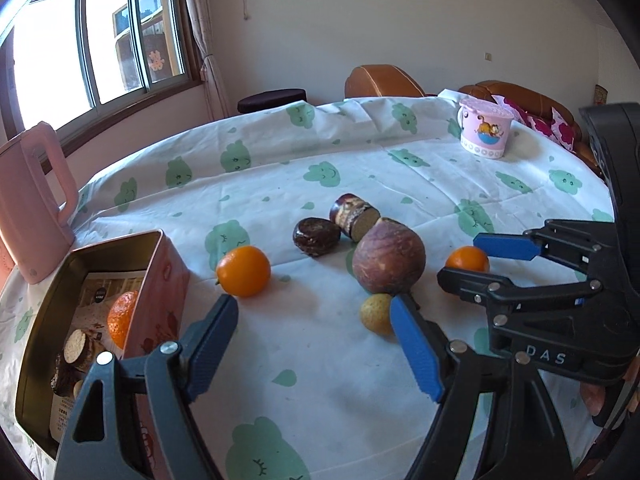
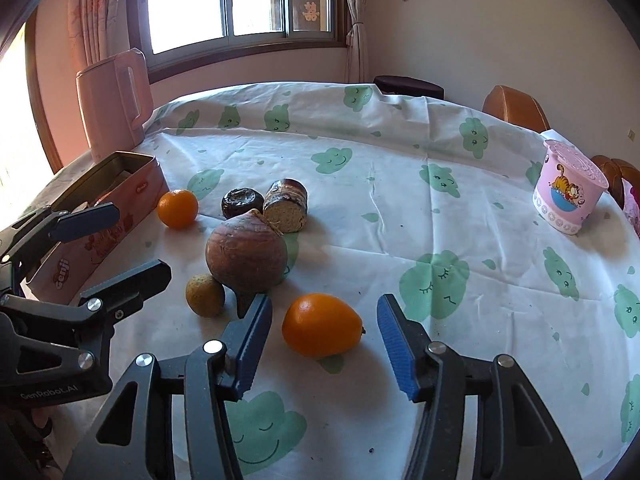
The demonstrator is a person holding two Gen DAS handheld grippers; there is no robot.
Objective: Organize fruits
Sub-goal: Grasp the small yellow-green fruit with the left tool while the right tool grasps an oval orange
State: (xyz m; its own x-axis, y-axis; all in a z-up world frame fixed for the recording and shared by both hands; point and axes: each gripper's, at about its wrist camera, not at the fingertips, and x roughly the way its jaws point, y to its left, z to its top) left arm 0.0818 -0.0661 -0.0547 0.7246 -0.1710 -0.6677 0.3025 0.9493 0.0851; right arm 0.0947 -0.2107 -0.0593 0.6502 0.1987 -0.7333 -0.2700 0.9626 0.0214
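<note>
The oval orange (image 2: 321, 326) is framed by the open right gripper (image 2: 320, 344), untouched, long axis pointing right; the left gripper (image 1: 316, 344) is held open.

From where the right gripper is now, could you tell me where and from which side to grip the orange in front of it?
Grip the orange across its rounded middle, coming straight down from the near side. It lies with its pointed end to the right, clear of the other fruit, and the right gripper is open on either side of it.
</note>
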